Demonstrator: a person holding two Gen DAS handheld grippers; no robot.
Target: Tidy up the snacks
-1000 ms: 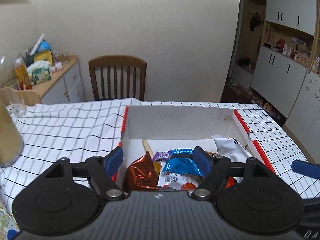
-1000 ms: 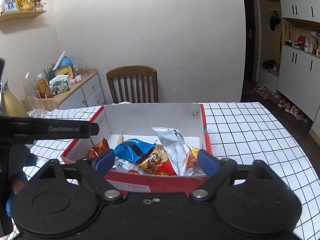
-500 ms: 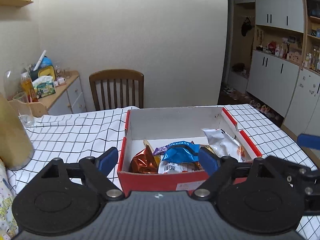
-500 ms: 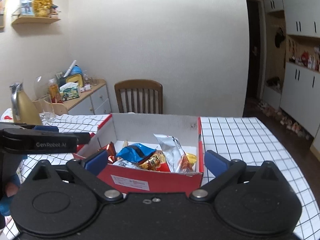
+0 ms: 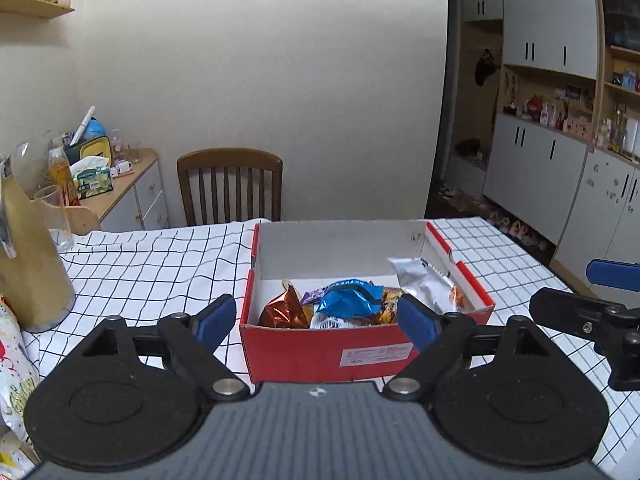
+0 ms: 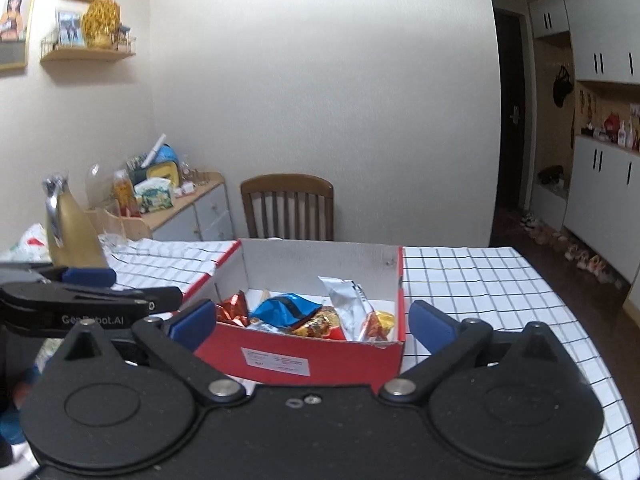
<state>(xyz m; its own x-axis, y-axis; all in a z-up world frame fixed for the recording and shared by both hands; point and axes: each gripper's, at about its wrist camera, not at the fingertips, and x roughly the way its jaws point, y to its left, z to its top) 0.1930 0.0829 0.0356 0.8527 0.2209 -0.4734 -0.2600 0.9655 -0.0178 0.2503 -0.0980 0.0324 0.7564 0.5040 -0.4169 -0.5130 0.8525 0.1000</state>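
A red cardboard box (image 5: 304, 350) (image 6: 360, 360) with white inner walls stands on the checked tablecloth. It holds several snack packets: a copper foil one (image 5: 280, 312), a blue one (image 5: 348, 298) (image 6: 286, 310) and a silver one (image 5: 424, 280) (image 6: 348, 300). My left gripper (image 5: 318, 320) is open and empty, held back from the box's front wall. My right gripper (image 6: 310, 326) is open and empty, also in front of the box. The right gripper shows at the right edge of the left wrist view (image 5: 600, 292).
A gold jug (image 5: 28, 264) and a glass (image 5: 54, 216) stand at the table's left. A printed bag (image 5: 12, 364) lies at the near left. A wooden chair (image 5: 230, 184) stands behind the table. A cluttered sideboard (image 5: 120, 184) is at the left, white cabinets (image 5: 560, 184) at the right.
Both grippers have drawn back and up from the box, so the whole box now shows in front of them. Both stay open and empty.
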